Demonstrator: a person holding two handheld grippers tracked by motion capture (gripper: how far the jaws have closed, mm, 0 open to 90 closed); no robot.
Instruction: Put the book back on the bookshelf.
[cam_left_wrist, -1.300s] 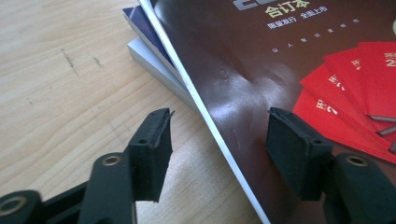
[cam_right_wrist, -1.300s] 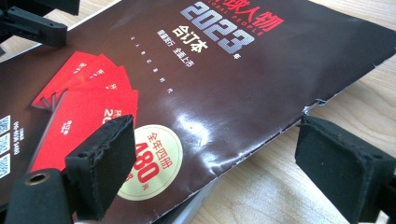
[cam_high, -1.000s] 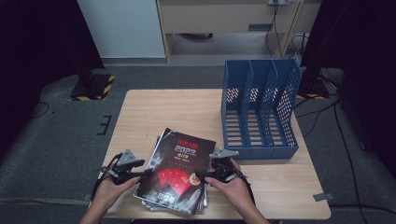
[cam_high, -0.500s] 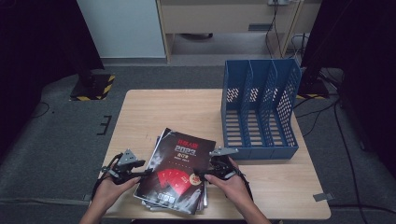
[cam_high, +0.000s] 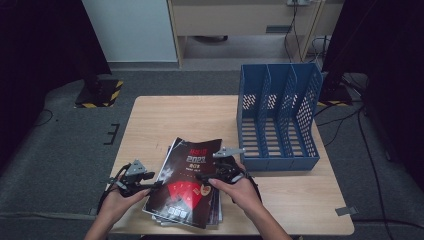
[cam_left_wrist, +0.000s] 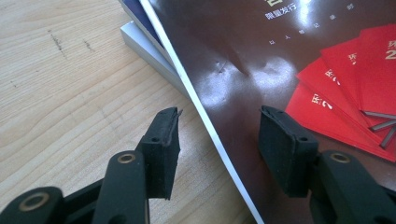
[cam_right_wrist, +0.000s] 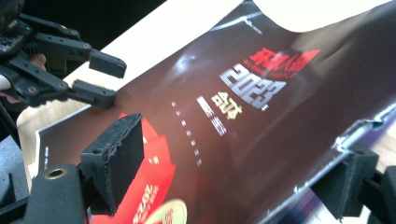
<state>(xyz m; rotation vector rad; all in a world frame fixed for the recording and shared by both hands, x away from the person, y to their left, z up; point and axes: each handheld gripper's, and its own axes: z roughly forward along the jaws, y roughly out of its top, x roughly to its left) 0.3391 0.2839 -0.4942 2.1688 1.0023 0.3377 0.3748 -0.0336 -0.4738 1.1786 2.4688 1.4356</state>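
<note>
- My left gripper sits at the left edge of the stack of magazines, near the table's front edge.
- In the left gripper view my left gripper has its jaws parted, one pad over bare wood, the other pad over the dark cover of the top magazine; the cover's white edge runs between them and neither pad presses on it.
- My right gripper is over the right half of the top magazine, my hand behind it.
- In the right gripper view my right gripper straddles the cover of the top magazine, which is bowed upward; one pad hangs over the red fan print, the other pad is under the cover's lifted, torn edge. Its jaws have just been closing with the cover between them; I cannot tell whether the pads bite yet.
- The lower magazines show as pale and blue edges under the top one.
- The blue file rack stands on the right of the table, well apart from the stack.
</note>
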